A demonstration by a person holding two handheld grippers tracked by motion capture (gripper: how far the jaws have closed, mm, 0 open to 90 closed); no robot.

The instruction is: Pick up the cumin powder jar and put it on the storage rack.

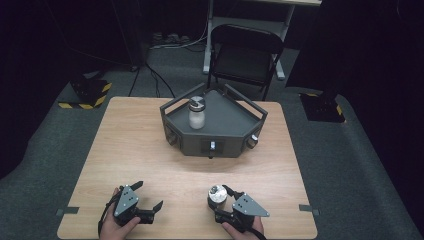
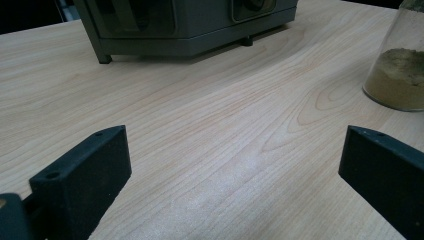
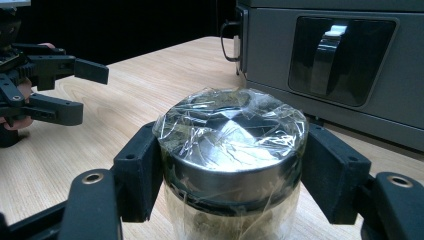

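Pale wood-grain table [image 1: 125, 150] | dark grey tray [image 1: 235, 125] | clear jar [image 3: 232, 165], silver lid under glinting plastic wrap, olive-brown powder inside | second jar [image 1: 196, 116], white contents, silver-and-black lid | black-jawed right gripper [image 3: 230, 175], left gripper [image 2: 235, 165], grey top plates | black chair [image 1: 245, 55] | yellow-black hazard stripes on floor stand [image 1: 85, 95]

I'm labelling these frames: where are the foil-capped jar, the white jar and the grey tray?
foil-capped jar [image 3: 231, 131], right gripper view, on its wrapped metal lid.
white jar [image 1: 196, 119], high view, on its glass body.
grey tray [image 1: 227, 141], high view, on its front wall.
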